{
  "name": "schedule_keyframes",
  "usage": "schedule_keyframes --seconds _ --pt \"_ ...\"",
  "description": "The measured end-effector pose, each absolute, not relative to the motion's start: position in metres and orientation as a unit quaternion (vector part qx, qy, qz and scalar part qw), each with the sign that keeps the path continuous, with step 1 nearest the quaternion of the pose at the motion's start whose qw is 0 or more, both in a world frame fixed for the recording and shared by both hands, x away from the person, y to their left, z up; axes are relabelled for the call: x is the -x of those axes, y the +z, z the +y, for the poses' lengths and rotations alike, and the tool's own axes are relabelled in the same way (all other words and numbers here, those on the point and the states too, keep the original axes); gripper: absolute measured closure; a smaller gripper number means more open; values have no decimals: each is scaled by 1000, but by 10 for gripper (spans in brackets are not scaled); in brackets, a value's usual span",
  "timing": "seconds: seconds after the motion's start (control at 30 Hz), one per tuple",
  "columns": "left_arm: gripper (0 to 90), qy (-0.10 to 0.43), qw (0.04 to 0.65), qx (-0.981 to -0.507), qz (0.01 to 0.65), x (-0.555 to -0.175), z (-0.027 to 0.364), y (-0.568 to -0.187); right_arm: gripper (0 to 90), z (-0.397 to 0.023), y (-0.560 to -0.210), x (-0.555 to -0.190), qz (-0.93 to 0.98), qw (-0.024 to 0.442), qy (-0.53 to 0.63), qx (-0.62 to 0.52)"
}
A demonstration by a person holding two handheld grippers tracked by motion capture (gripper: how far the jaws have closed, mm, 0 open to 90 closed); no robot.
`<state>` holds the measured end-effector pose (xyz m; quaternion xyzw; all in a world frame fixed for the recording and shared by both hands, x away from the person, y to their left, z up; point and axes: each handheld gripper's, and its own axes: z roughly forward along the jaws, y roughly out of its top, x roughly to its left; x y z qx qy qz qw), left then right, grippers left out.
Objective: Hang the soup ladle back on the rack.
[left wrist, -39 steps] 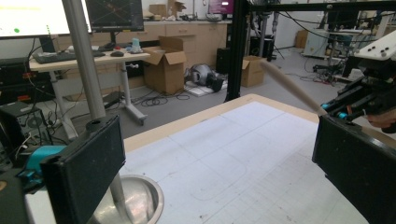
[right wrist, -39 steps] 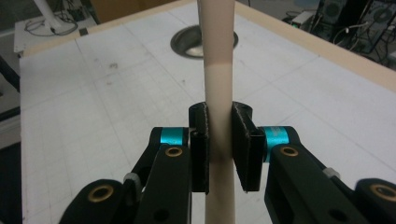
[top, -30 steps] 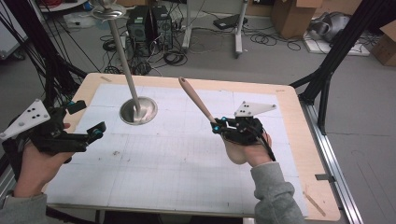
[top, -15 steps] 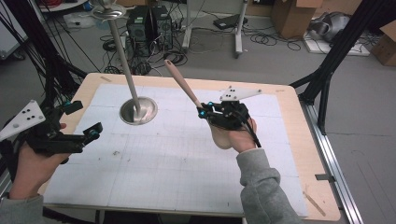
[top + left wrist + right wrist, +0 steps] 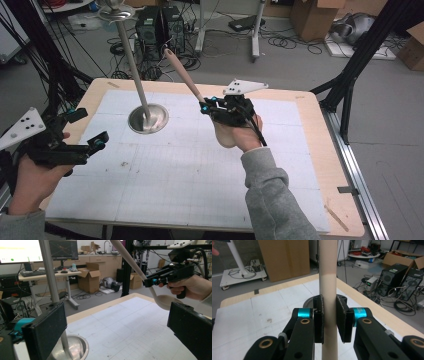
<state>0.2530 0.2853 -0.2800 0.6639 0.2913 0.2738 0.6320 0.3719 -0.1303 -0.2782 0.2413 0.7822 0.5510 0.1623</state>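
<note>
right gripper [image 5: 204,106] near table centre, jaws clamped on handle of beige spoon [image 5: 181,73]; handle slants toward 11 o'clock above white mat [image 5: 200,185], bowl end under hand in left gripper view. left gripper [image 5: 92,131] at 9 o'clock edge of table [image 5: 320,135], jaws wide apart, nothing between them. metal stand [image 5: 148,118], round base on mat, pole upright, between grippers toward 10 o'clock of spoon.
</note>
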Motion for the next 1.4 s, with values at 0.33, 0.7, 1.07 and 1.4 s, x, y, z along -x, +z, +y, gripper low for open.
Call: schedule_keyframes --seconds 0.33,0.7,1.07,1.4 --pt "29 276 631 -663 294 -250 287 -280 784 -112 -273 -386 772 160 566 -242" --pt "29 280 632 -660 294 -246 292 -278 784 -89 -263 -403 760 157 584 -236" --pt "29 278 634 -658 298 -245 294 -278 784 -84 -258 -414 747 160 602 -233" --pt "29 278 634 -658 296 -245 294 -278 784 -77 -251 -418 744 165 605 -230"
